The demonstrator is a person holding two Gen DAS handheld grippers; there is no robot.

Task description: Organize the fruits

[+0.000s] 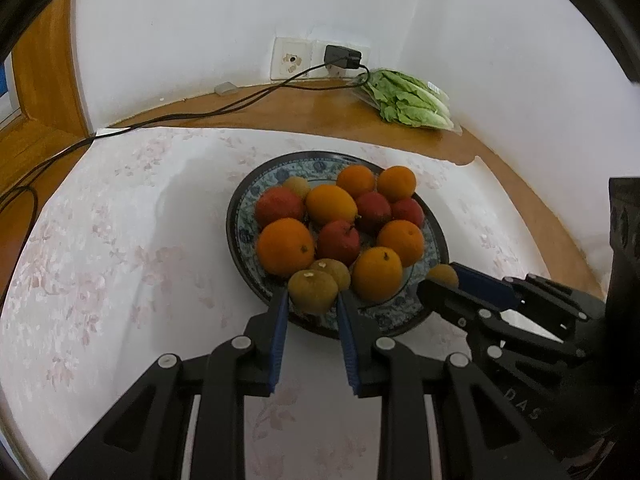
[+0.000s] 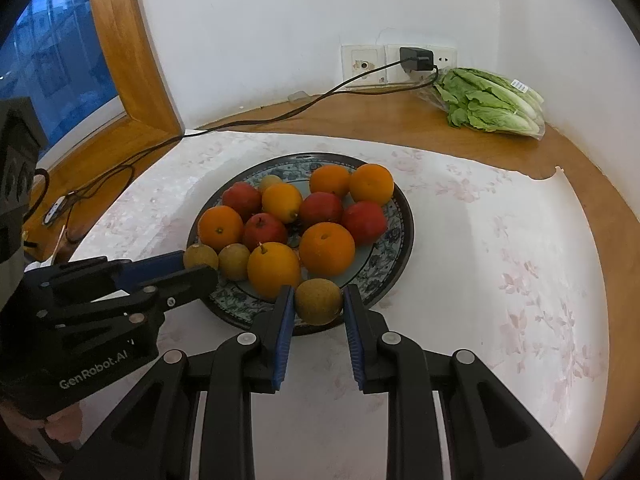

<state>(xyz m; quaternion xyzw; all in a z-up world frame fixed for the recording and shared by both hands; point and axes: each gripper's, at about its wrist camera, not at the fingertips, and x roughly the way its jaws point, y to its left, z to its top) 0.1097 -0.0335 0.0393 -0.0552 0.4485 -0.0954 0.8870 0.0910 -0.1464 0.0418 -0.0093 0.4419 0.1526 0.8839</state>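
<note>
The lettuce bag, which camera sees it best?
The right wrist view: the lettuce bag looks bigger and sharper there, with its white label showing. The left wrist view shows the same bag smaller and blurrier, against the wall.

A round plate (image 2: 396, 236) with a blue floral rim carries the fruits: oranges (image 2: 327, 249), red apples (image 2: 364, 223), one yellow lemon (image 2: 281, 201) and small brown-green fruits. One brown-green fruit (image 1: 312, 291) sits at the plate's near-left rim. A second brown-green fruit (image 2: 318, 301) sits at the near rim, beside an orange (image 2: 273, 269).
</note>
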